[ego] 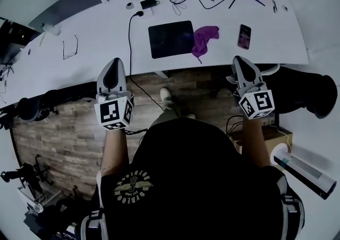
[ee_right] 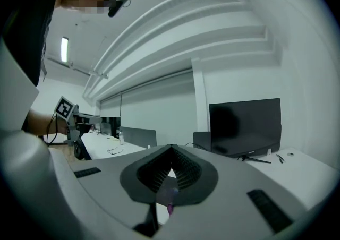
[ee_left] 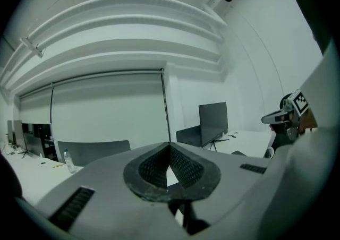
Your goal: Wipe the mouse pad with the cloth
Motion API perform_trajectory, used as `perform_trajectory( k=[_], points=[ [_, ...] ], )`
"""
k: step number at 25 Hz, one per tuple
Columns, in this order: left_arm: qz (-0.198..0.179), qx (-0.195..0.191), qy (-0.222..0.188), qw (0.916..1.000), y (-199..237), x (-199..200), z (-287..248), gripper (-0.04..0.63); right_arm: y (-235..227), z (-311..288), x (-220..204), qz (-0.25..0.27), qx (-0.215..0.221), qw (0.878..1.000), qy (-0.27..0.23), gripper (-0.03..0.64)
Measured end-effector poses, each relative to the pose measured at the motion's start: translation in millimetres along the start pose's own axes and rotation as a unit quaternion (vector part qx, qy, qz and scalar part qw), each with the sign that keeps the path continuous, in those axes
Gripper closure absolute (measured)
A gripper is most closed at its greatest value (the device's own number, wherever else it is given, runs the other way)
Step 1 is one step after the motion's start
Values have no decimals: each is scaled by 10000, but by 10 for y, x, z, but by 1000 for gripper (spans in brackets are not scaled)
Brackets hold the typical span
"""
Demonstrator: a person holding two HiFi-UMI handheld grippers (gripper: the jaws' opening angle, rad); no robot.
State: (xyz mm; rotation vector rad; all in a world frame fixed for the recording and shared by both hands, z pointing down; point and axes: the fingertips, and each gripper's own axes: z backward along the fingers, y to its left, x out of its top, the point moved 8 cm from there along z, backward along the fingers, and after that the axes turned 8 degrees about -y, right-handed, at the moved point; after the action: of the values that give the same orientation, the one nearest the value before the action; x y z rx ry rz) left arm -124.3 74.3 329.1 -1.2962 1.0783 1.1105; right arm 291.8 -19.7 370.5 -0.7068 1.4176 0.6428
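Left gripper (ego: pixel 113 63) and right gripper (ego: pixel 237 60) mid frame, jaws closed, both empty, off the table (ego: pixel 95 48) edge. Mouse pad (ego: pixel 171 39) upper centre on table, purple cloth (ego: pixel 204 40) touching its right edge

I find no legible text, brand or number in any view: the yellow emblem (ego: pixel 133 186) on the black shirt (ego: pixel 207 175) carries lettering too small to read, and the left gripper (ego: pixel 113 65) and right gripper (ego: pixel 239 61) bear only black-and-white square markers.
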Motion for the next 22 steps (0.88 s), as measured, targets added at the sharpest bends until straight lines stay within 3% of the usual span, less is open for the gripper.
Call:
perform_trajectory(
  k=[9,22],
  points=[
    [170,-344,330,9987,328,-394,-793,594,-75,-787,-310,9,-106,9987,495,620],
    [199,-979,728,9923,427,-1149,-1795,594,-428,-1694,-1426,-116,-379,9870,1559,612]
  ],
)
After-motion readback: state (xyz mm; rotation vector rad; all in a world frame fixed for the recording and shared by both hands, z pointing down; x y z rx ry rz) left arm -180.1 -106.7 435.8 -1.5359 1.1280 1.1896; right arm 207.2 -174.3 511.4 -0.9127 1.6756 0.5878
